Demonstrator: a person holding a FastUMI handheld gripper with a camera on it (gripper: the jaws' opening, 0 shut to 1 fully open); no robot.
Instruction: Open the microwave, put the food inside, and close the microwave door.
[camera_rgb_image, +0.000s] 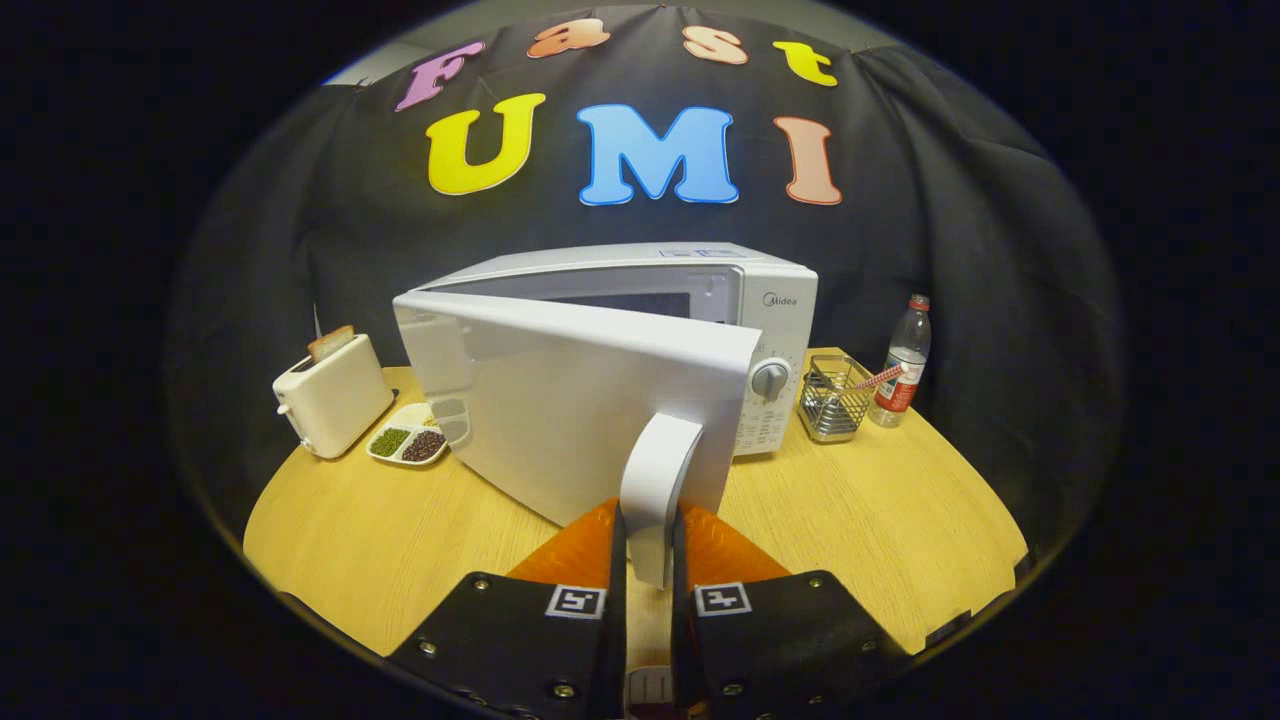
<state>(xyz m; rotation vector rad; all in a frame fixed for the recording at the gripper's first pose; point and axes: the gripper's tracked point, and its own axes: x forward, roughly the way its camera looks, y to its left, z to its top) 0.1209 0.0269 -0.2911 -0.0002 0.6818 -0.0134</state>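
Two fingers of the gripper (650, 545) are squeezing the door handle (655, 490) from either side, so the tongs are closed on it; the handle's lower end is dipping down between the fingers and the very bottom of it is getting hard to make out. The door (560, 400) of the microwave (700, 300) is standing partly open, swung out toward the camera, and it's blocking nearly all of the cavity; only a dark sliver is showing above its top edge, so I can't tell what's sitting inside. The control panel with its knob (770, 380) is peeking out just right of the door.

Left of the microwave, a toaster (333, 395) with a slice of bread (330, 342) poking up is sitting beside a divided dish (408, 438) of beans or grains; the dish is partly tucked behind the door edge. Right side: a wire basket (835, 400) and a water bottle (903, 360), something pinkish lying between them that's too small to identify. Everything's resting on the round wooden table (880, 520); gripper is pointing straight at the door, level, fingers roughly upright.
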